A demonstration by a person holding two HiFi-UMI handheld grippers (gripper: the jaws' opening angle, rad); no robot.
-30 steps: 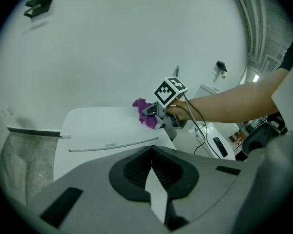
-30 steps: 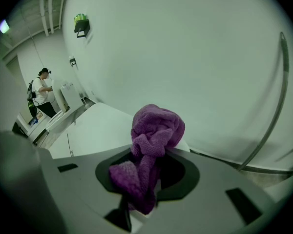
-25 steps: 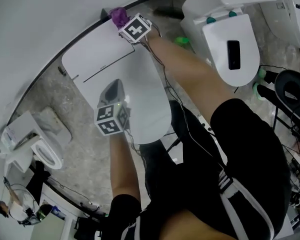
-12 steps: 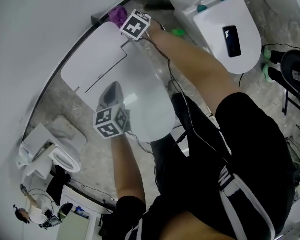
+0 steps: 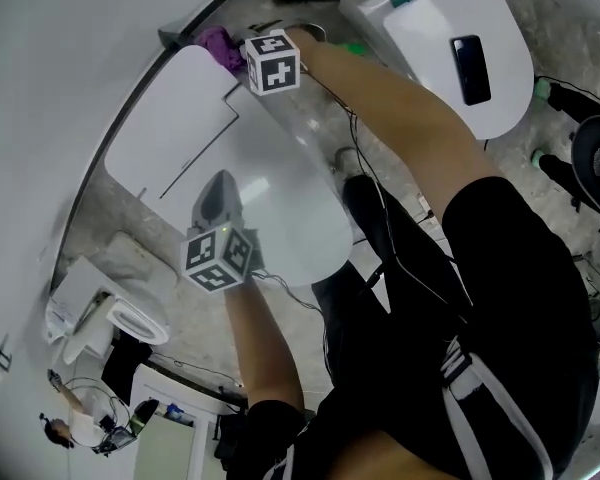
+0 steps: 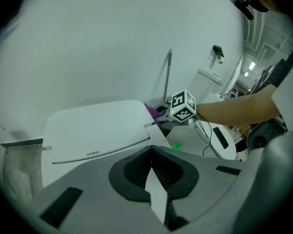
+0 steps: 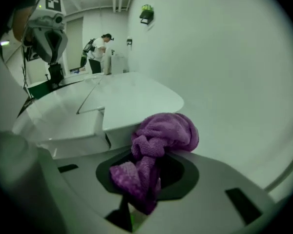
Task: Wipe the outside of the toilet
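The white toilet fills the middle of the head view, with its tank [image 5: 170, 118] against the wall and the closed lid [image 5: 280, 208] in front. My right gripper [image 5: 232, 50] is shut on a purple cloth [image 5: 216, 42] and holds it at the tank's back right corner. In the right gripper view the cloth [image 7: 161, 133] bunches out of the gripper [image 7: 146, 179], next to the tank's edge [image 7: 132, 99]. My left gripper [image 5: 220, 196] hovers over the lid's left side. Its jaws [image 6: 154, 172] are together with nothing in them and point at the tank lid [image 6: 93, 130].
A second white toilet [image 5: 420, 58] stands at the upper right with a black phone [image 5: 473, 68] on its lid. A third toilet [image 5: 100, 318] is at the lower left. The curved white wall [image 5: 60, 48] lies behind the tank. Cables [image 5: 375, 208] trail from the grippers. A person [image 7: 102, 45] stands far off.
My right gripper has turned and shifted slightly with the cloth, staying at the tank's back right corner. The head view has swung. The left gripper has stayed over the lid.
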